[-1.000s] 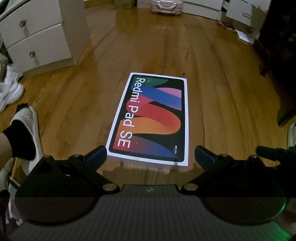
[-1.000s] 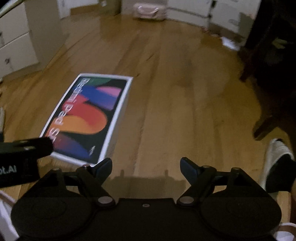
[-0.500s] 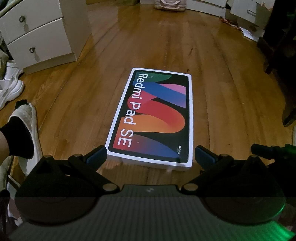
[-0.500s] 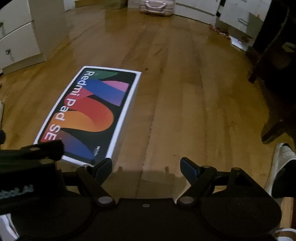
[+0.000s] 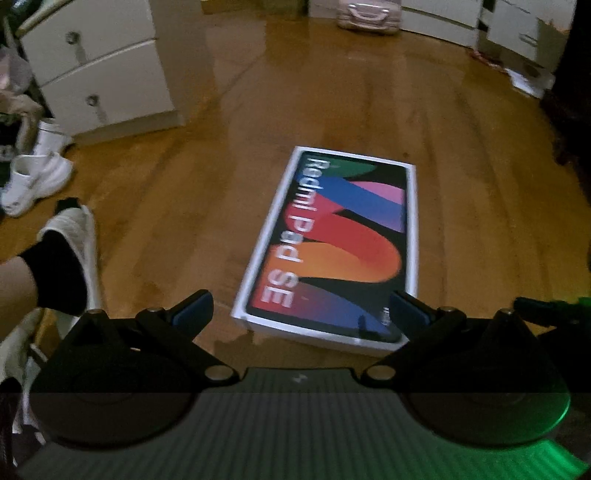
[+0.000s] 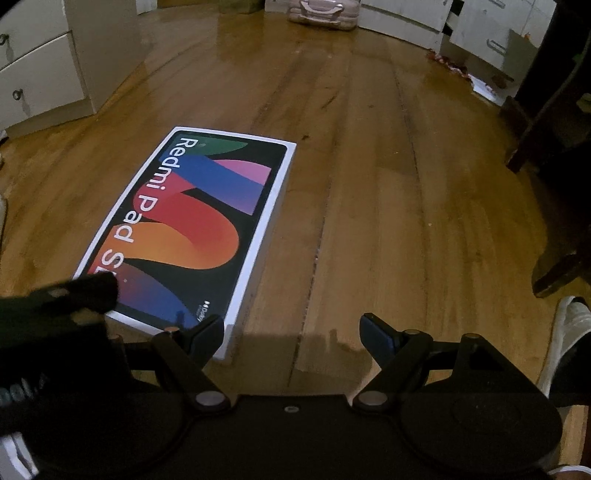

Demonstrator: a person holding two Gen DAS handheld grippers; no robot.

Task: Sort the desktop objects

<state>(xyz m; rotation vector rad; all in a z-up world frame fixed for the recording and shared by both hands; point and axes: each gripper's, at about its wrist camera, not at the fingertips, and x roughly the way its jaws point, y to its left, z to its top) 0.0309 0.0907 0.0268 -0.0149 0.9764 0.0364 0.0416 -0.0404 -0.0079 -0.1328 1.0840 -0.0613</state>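
A flat white Redmi Pad SE box (image 5: 336,247) with a colourful lid lies on the wooden floor (image 5: 184,184). My left gripper (image 5: 301,310) is open and empty, just short of the box's near edge, its right finger over the near right corner. My right gripper (image 6: 291,332) is open and empty, with its left fingertip (image 6: 207,332) at the near right corner of the box (image 6: 192,229) and the rest over bare floor. The left gripper's finger (image 6: 81,291) shows at the left of the right wrist view.
A white drawer unit (image 5: 96,66) stands at the back left, with white shoes (image 5: 33,181) beside it. My slippered foot (image 5: 66,266) is at the left. A pink case (image 6: 321,11) and white cabinets (image 6: 480,33) are far back. Dark furniture legs (image 6: 546,147) stand at the right.
The left gripper has shifted left, so the box now sits right of its centre. The right gripper has come closer to the box's near right corner. Both stay open.
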